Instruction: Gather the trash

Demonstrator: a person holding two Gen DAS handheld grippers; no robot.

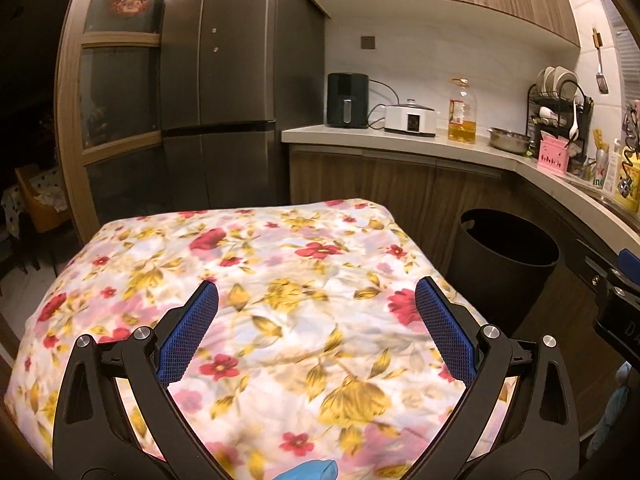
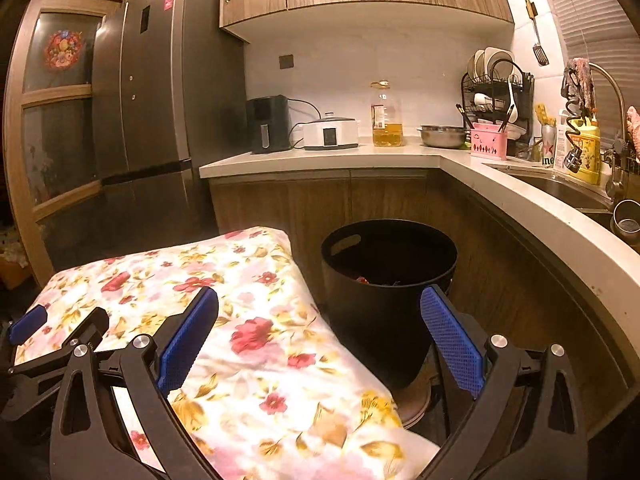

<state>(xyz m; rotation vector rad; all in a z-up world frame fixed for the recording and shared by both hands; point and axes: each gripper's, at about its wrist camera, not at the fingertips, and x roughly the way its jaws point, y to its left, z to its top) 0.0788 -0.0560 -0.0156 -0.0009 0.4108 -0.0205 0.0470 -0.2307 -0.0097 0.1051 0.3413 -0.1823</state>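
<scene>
A black round bin [image 2: 388, 280] with a handle slot stands on the floor right of the table; something red and dark lies inside it [image 2: 362, 279]. The bin also shows in the left wrist view [image 1: 500, 256]. The table carries a floral cloth [image 1: 260, 280], which also shows in the right wrist view [image 2: 248, 320]; I see no loose trash on it. My left gripper [image 1: 318, 300] is open and empty above the cloth. My right gripper [image 2: 320, 312] is open and empty, over the table's right edge near the bin. The left gripper's tip shows at far left [image 2: 28, 324].
A wooden cabinet front with a white counter [image 2: 320, 160] runs behind and to the right, holding an air fryer [image 2: 268, 124], cooker, oil bottle [image 2: 386, 116], bowl and dish rack. A sink [image 2: 560, 188] sits right. A grey fridge [image 1: 224, 80] stands back left.
</scene>
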